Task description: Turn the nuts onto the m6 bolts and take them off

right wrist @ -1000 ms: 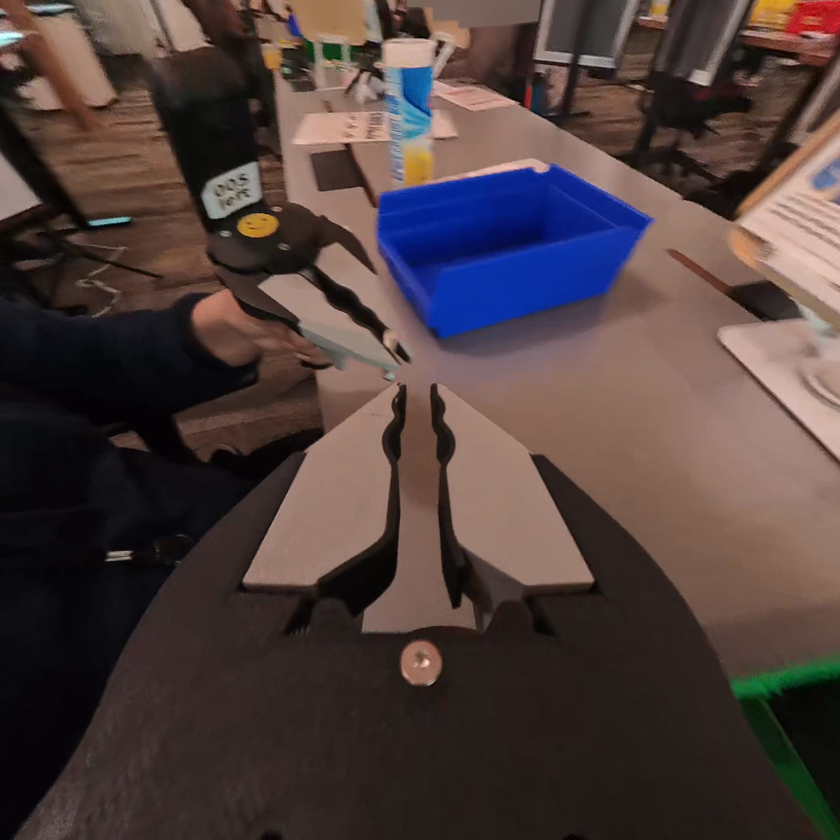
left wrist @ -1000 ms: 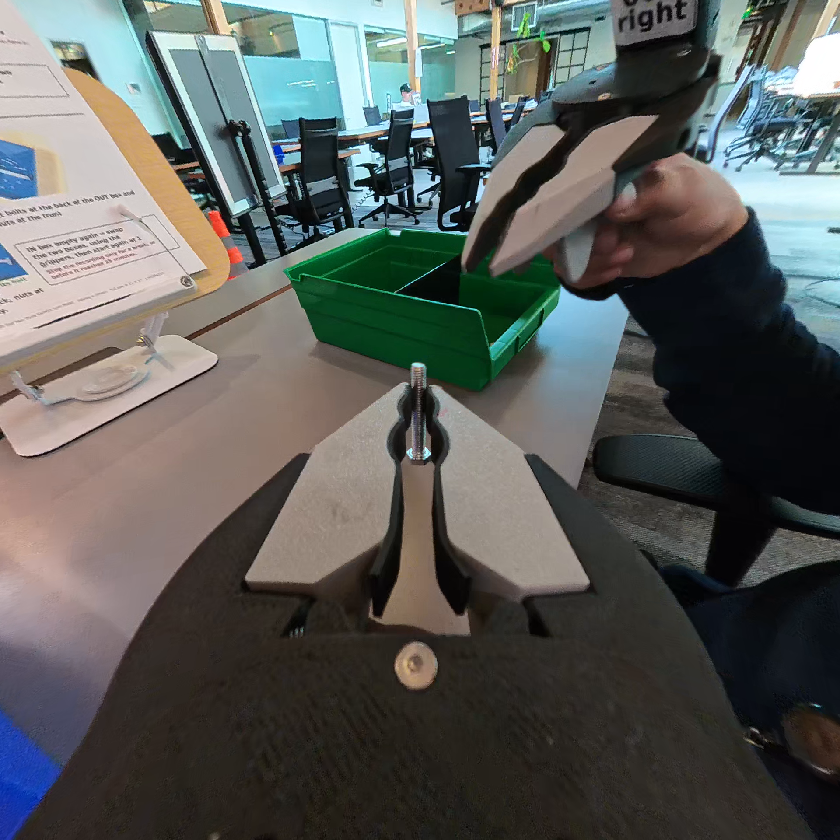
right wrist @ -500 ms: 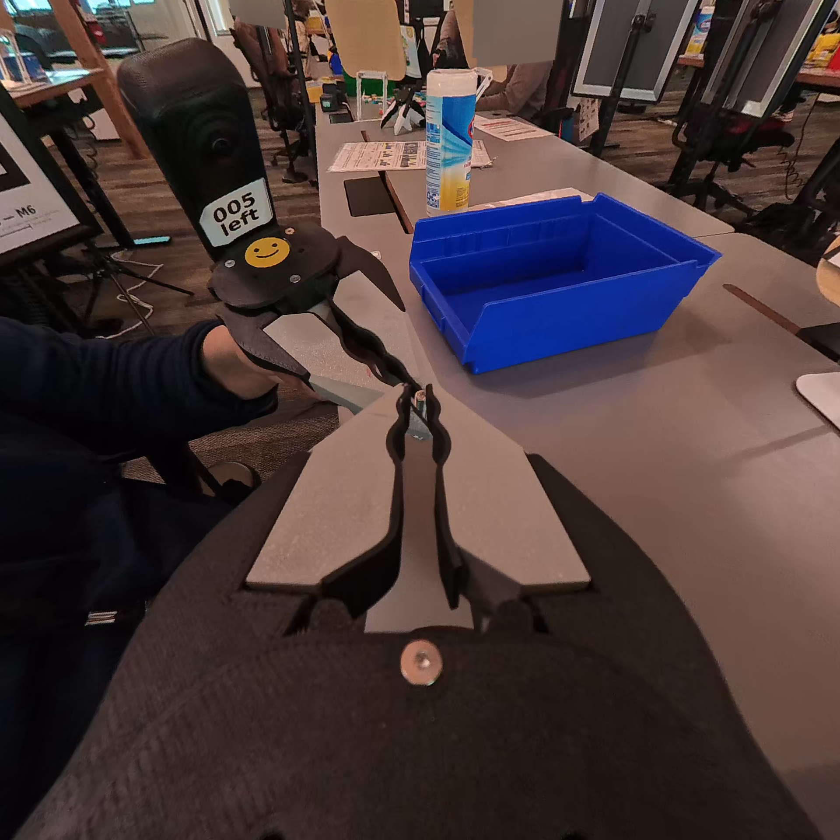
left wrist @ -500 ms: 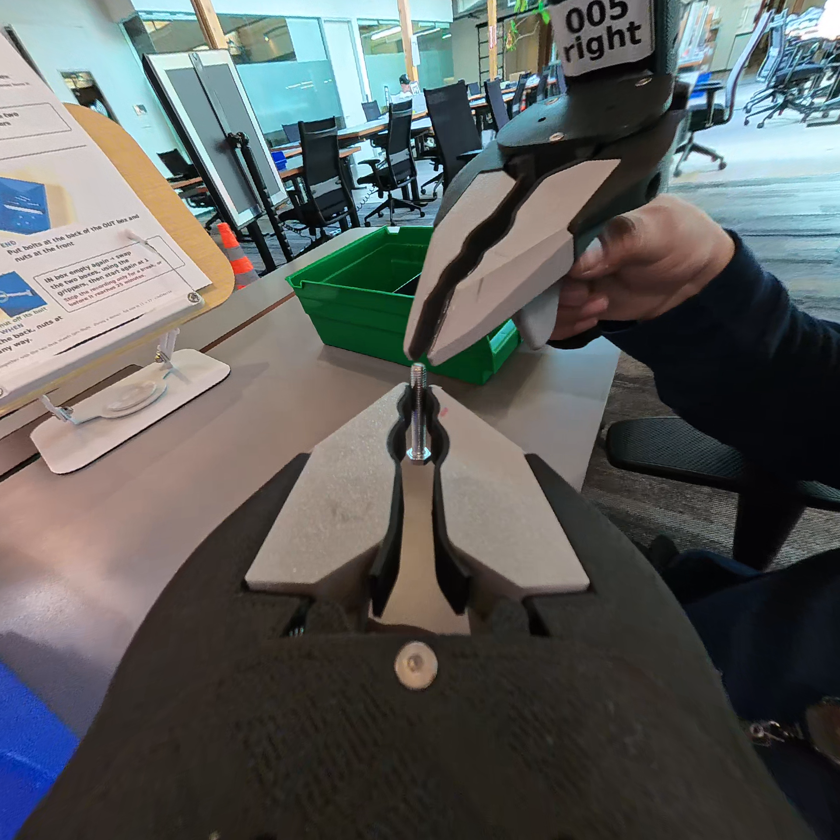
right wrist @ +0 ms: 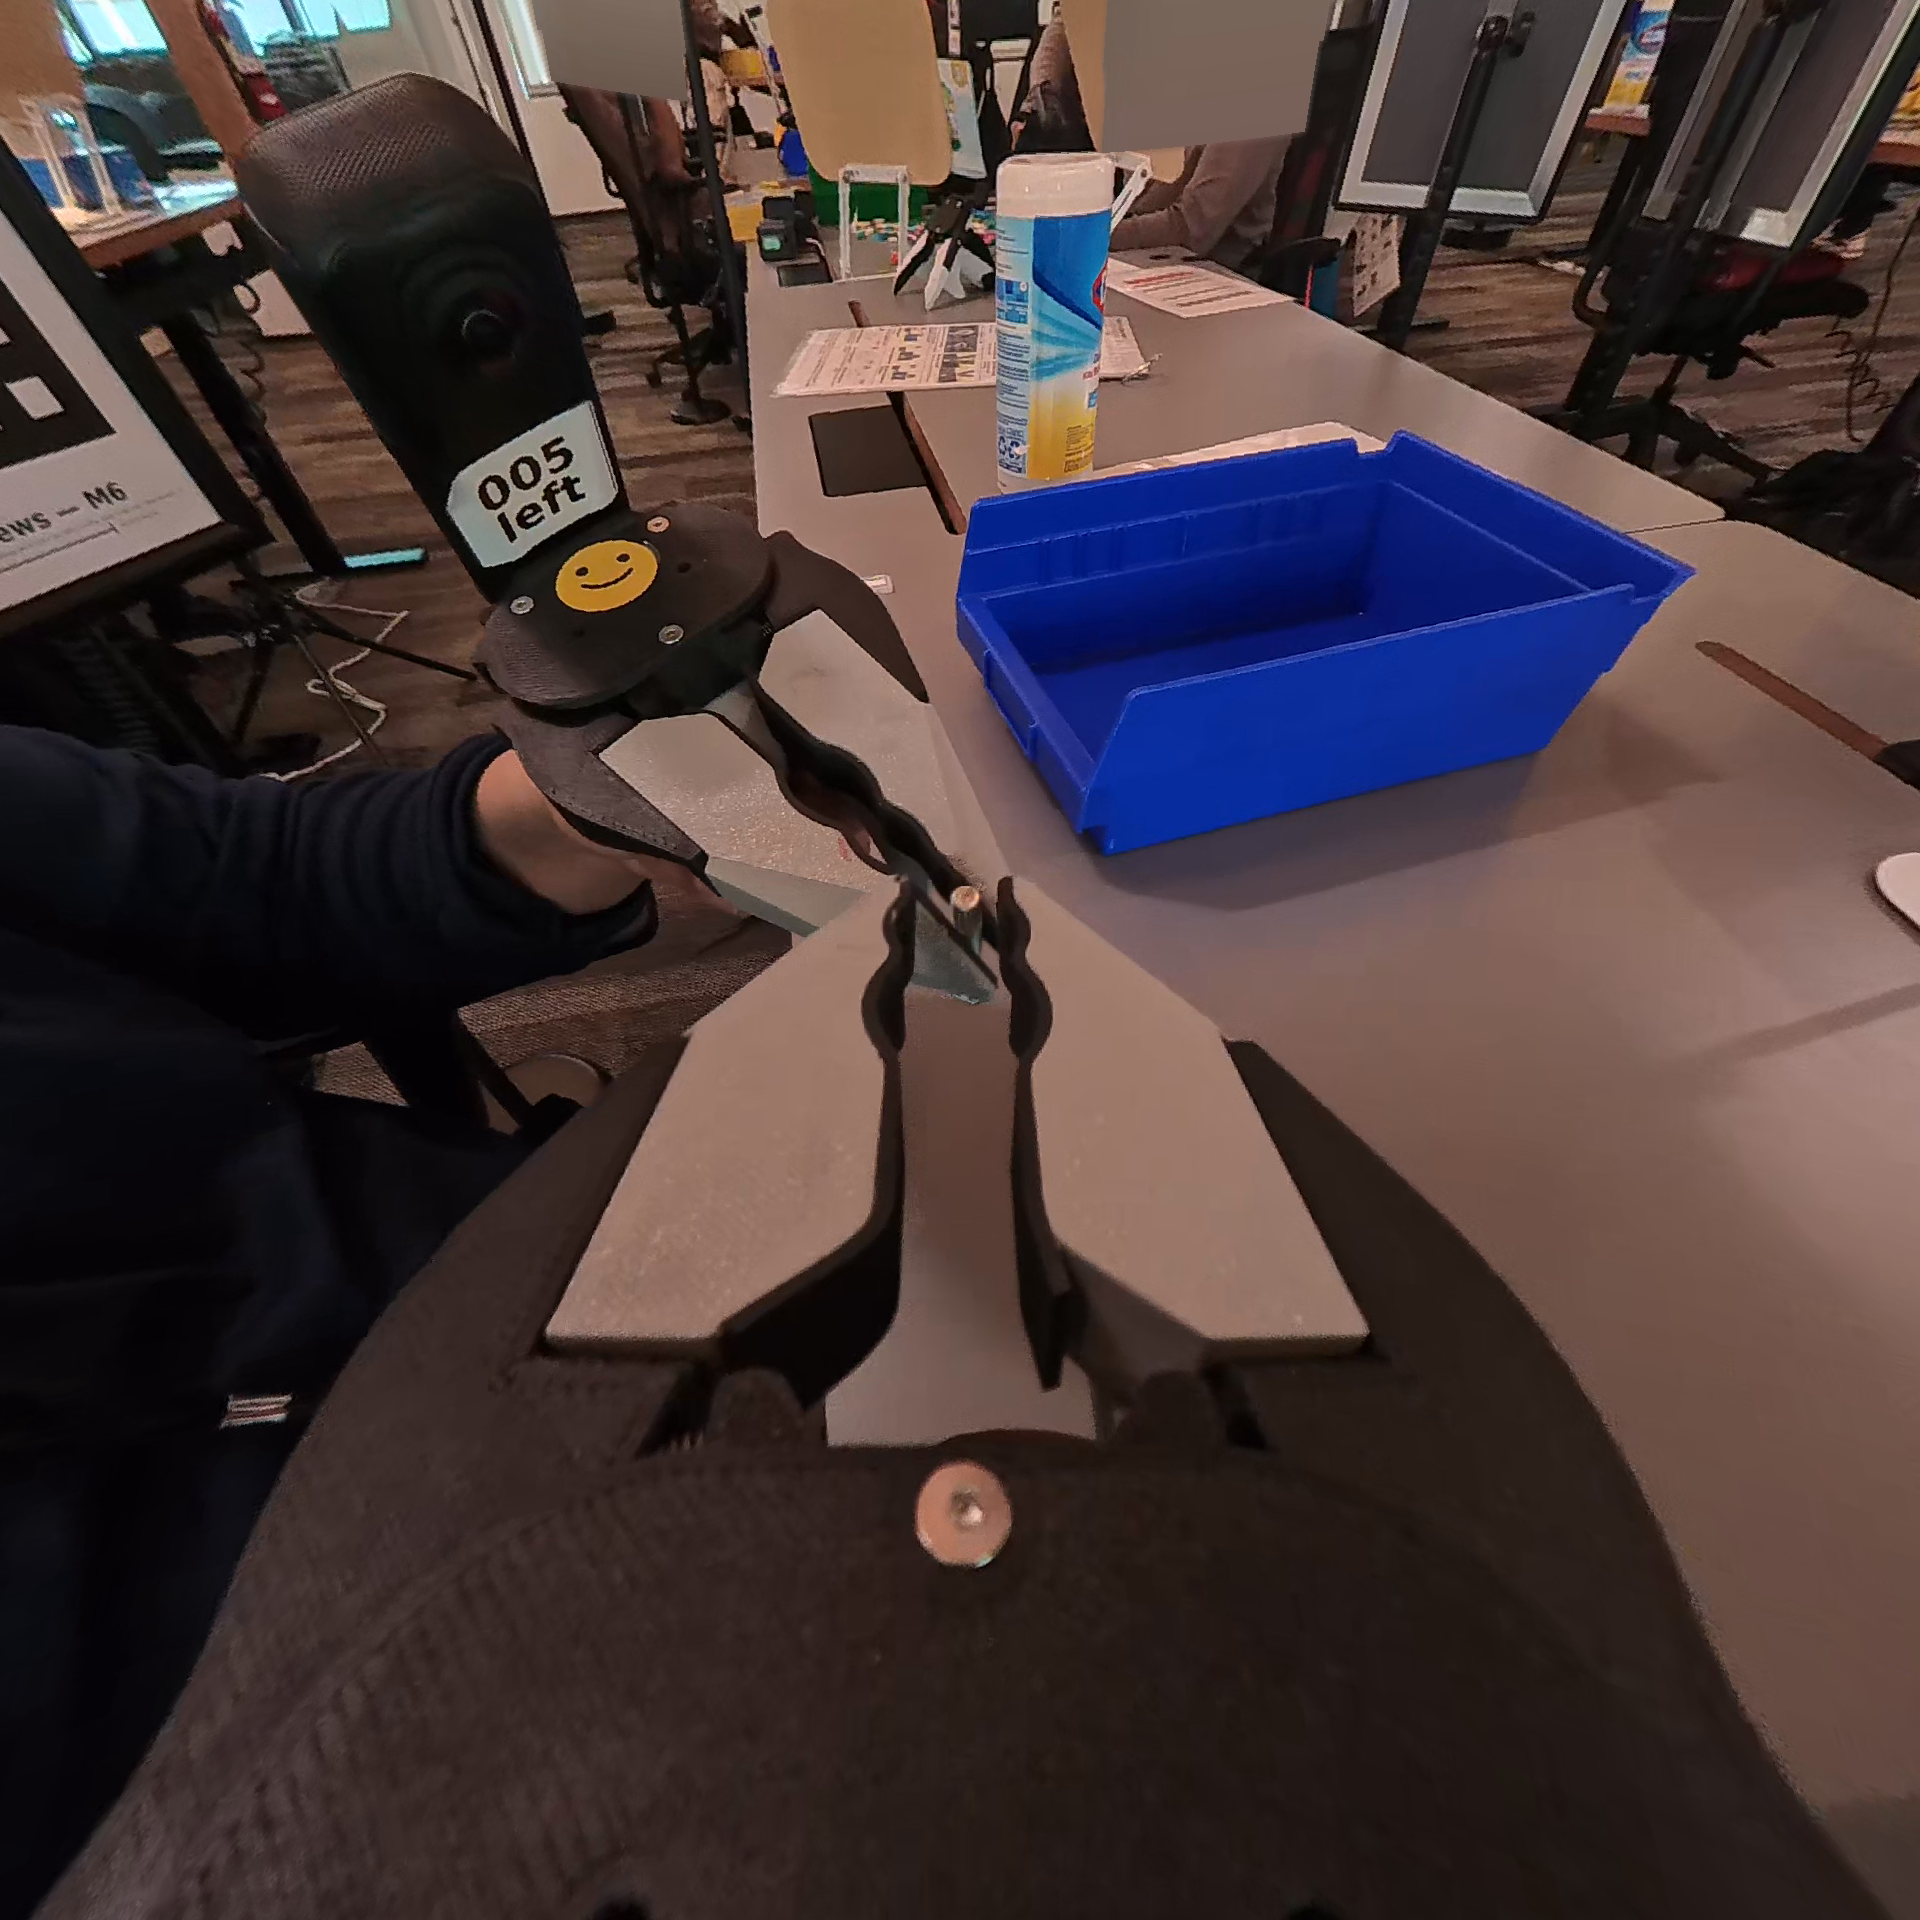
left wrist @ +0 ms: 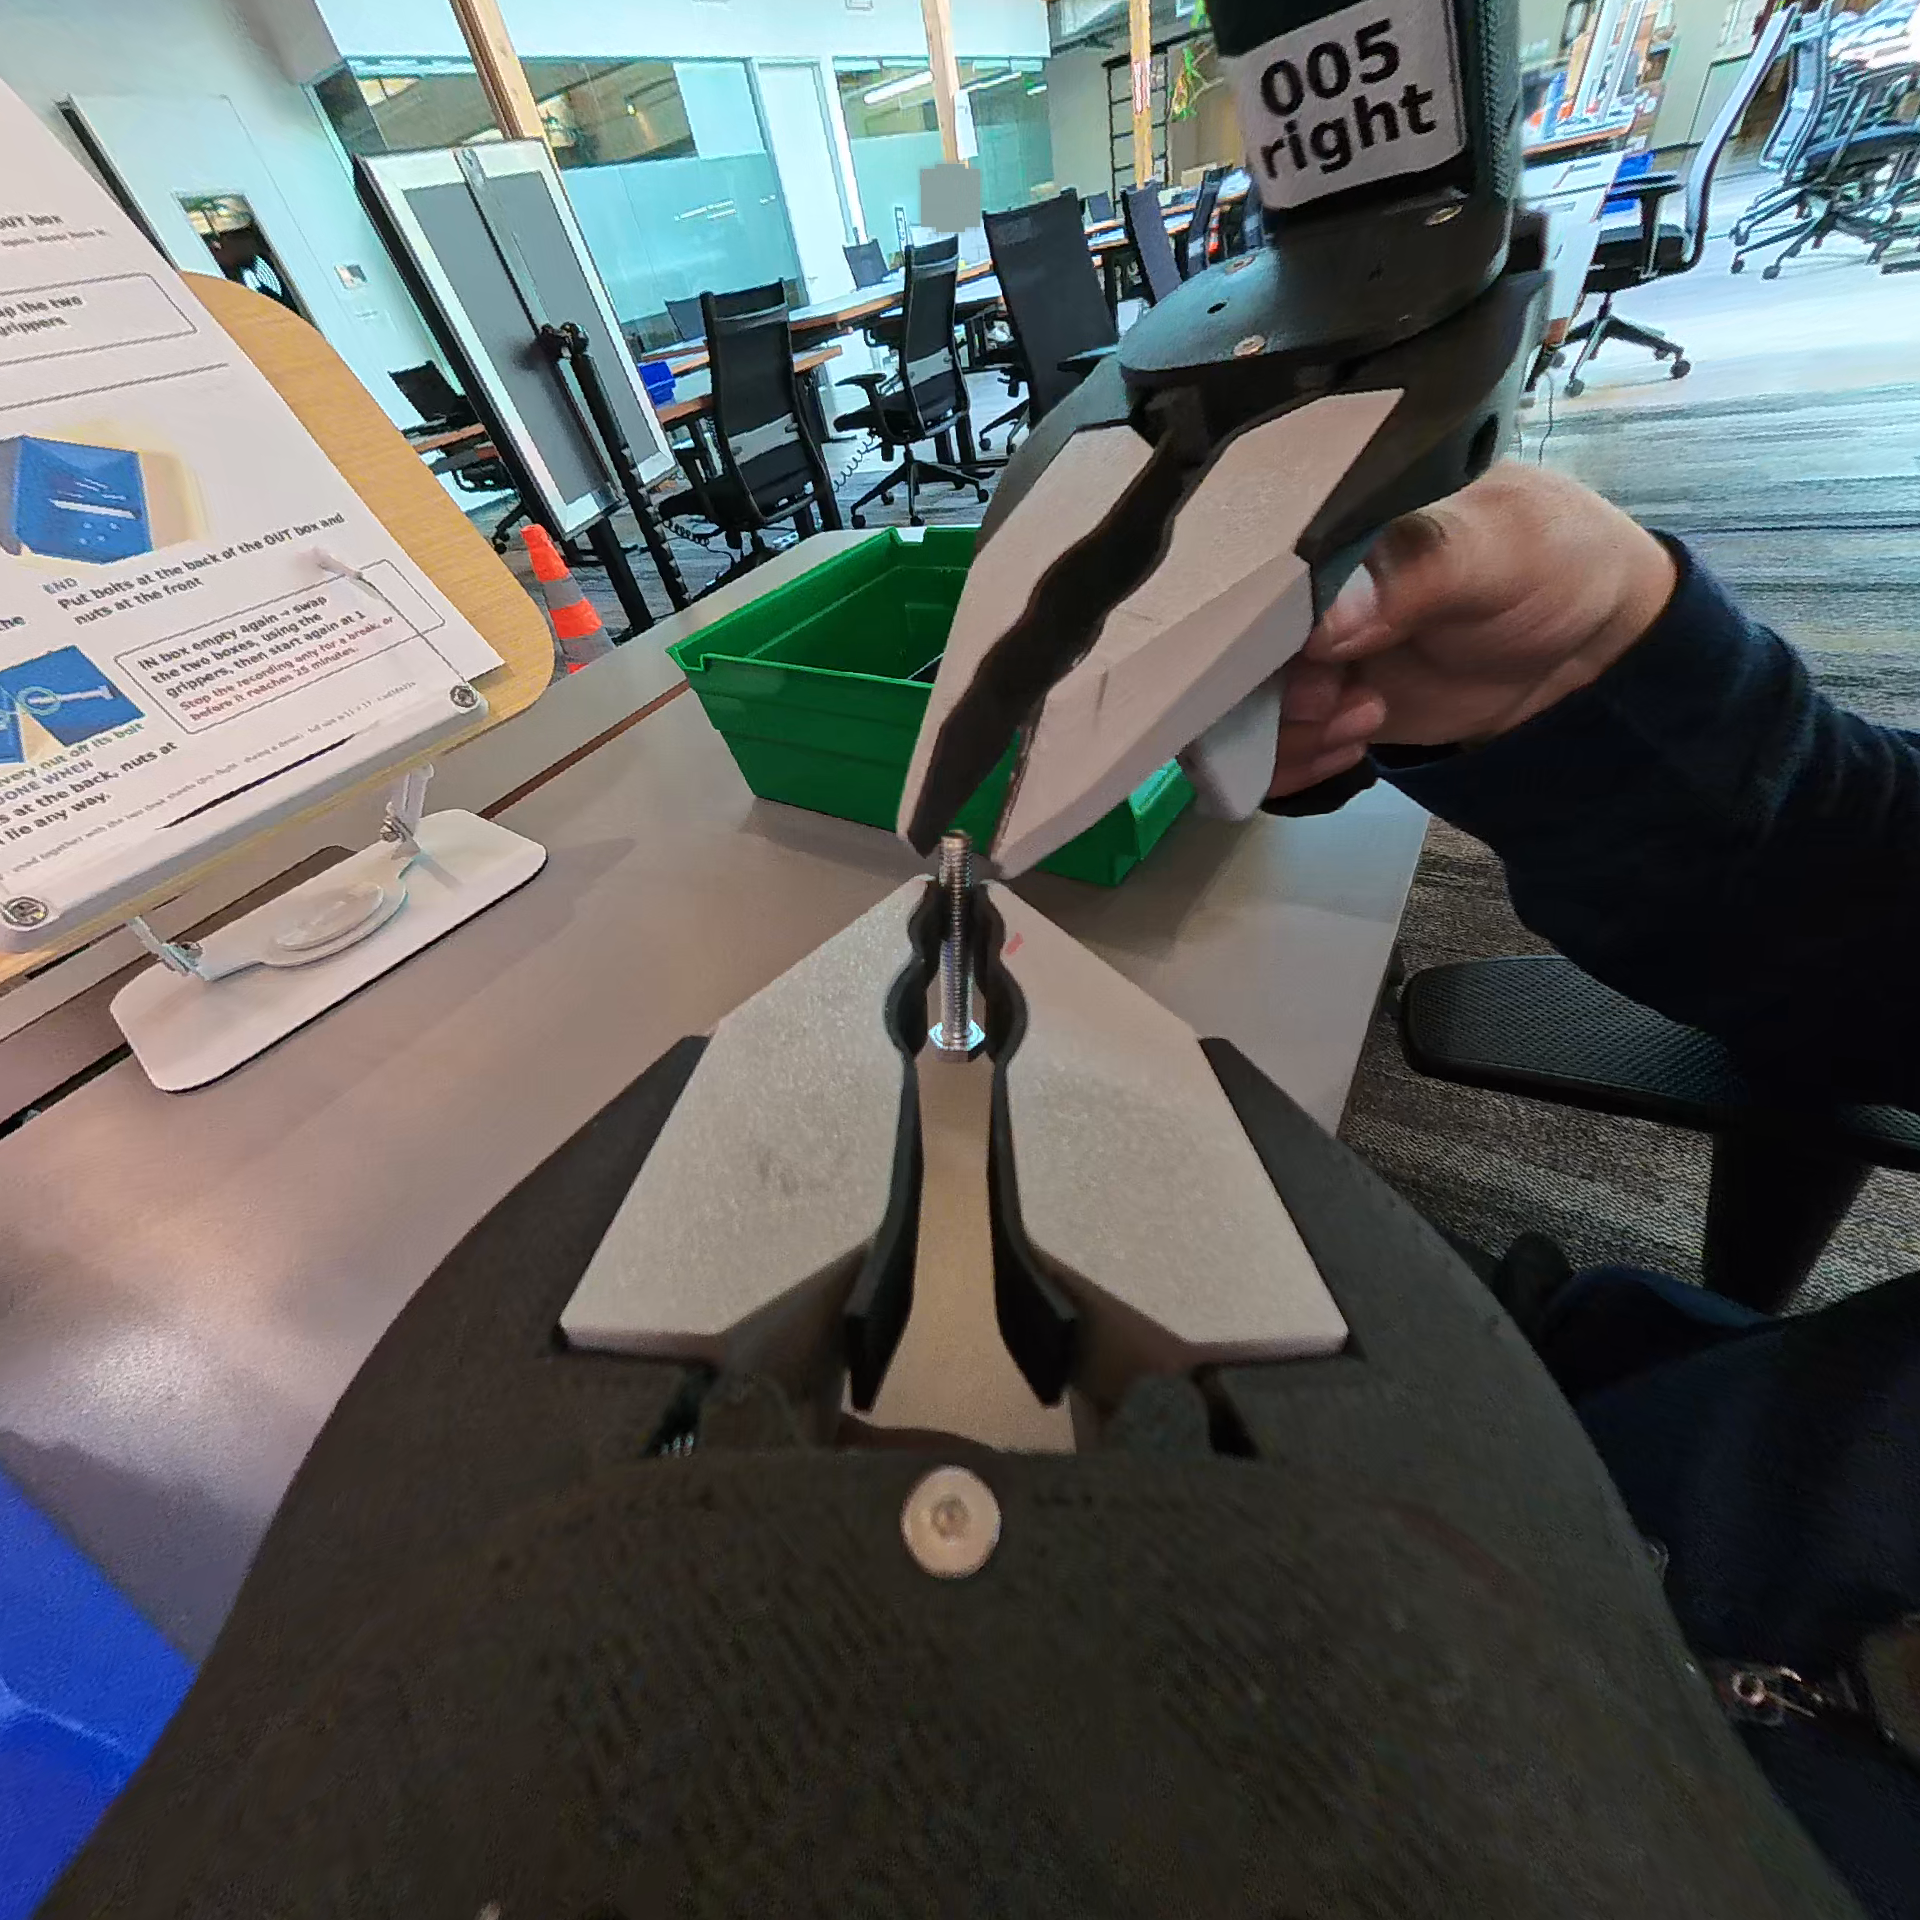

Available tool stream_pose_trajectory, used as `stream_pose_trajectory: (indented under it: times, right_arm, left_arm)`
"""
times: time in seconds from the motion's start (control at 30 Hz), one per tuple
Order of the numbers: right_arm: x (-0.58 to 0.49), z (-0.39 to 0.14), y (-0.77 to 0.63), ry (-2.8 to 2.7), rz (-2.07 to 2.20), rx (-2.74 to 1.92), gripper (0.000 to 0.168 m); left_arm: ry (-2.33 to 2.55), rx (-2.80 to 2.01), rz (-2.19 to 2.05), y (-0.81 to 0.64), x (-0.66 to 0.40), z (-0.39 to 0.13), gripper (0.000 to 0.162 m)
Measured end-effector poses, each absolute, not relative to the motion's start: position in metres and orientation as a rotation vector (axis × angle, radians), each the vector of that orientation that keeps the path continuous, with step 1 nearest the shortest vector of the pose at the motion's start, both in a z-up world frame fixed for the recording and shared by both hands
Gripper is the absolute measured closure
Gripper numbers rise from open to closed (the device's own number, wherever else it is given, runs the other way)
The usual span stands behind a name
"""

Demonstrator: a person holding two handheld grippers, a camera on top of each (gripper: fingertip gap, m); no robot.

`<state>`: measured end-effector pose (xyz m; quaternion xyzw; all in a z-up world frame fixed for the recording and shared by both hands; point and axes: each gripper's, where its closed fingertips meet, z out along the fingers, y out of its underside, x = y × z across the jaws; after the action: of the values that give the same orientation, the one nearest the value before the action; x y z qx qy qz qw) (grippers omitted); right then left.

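My left gripper (left wrist: 954,894) is shut on a silver M6 bolt (left wrist: 954,935). The bolt stands along the fingers, threaded end forward, with a hex piece (left wrist: 952,1039) at its near end; I cannot tell whether that is the head or a nut. My right gripper (right wrist: 951,894) is open, and its fingertips straddle the bolt's tip (right wrist: 966,904). In the left wrist view the right gripper (left wrist: 958,854) comes down from the upper right onto the tip. I see nothing held in its jaws. Both are held above the grey table (right wrist: 1455,987).
A green bin (left wrist: 821,675) stands behind the right gripper. A blue bin (right wrist: 1299,665) sits on the table past the left gripper, with a wipes canister (right wrist: 1049,332) behind it. An instruction board on a white stand (left wrist: 260,644) is at the left. An office chair (left wrist: 1558,1039) is beside the table. Less than 4 cm separates the two grippers' tips.
The right gripper has come down from above the green bin to the bolt's tip, and its jaws stand a little wider. The left gripper has kept the bolt steady.
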<state>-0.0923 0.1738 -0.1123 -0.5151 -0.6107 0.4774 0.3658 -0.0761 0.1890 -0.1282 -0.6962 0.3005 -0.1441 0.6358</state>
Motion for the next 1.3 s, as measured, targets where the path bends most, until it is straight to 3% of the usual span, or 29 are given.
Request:
stream_pose_trajectory:
  times: [0.13,0.33,0.57,0.67,0.7,0.77,0.97,1.07,1.13,1.3]
  right_arm:
    - [-0.095,-0.114,0.175,-1.575,1.187,-1.311,0.166]
    - [-0.097,-0.113,0.181,-1.553,1.102,-1.297,0.167]
    - [-0.104,-0.117,0.183,-1.539,1.143,-1.303,0.166]
    - [-0.106,-0.121,0.178,-1.546,1.268,-1.333,0.152]
    - [-0.107,-0.124,0.178,-1.553,1.283,-1.343,0.156]
    - [-0.109,-0.127,0.185,-1.544,1.222,-1.346,0.167]
    - [-0.100,-0.114,0.211,-1.443,1.153,-1.355,0.165]
    - [-0.092,-0.113,0.243,-1.351,1.050,-1.400,0.166]
    - [-0.081,-0.113,0.266,-1.301,1.001,-1.438,0.166]
    - [-0.007,-0.087,0.384,-0.977,0.614,-1.551,0.166]
  left_arm:
    - [0.691,-1.591,-0.324,0.189,-0.077,-0.129,0.159]
    - [0.673,-1.627,-0.372,0.192,-0.080,-0.135,0.158]
    - [0.668,-1.672,-0.392,0.195,-0.086,-0.143,0.159]
    - [0.676,-1.670,-0.372,0.194,-0.085,-0.142,0.159]
    - [0.677,-1.670,-0.382,0.194,-0.083,-0.142,0.159]
    - [0.668,-1.686,-0.389,0.197,-0.084,-0.146,0.159]
    - [0.532,-1.633,-0.553,0.205,-0.098,-0.133,0.154]
    - [0.499,-1.674,-0.509,0.212,-0.114,-0.136,0.140]
    - [0.467,-1.651,-0.514,0.213,-0.123,-0.132,0.140]
    - [0.390,-1.633,-0.522,0.212,-0.150,-0.121,0.138]
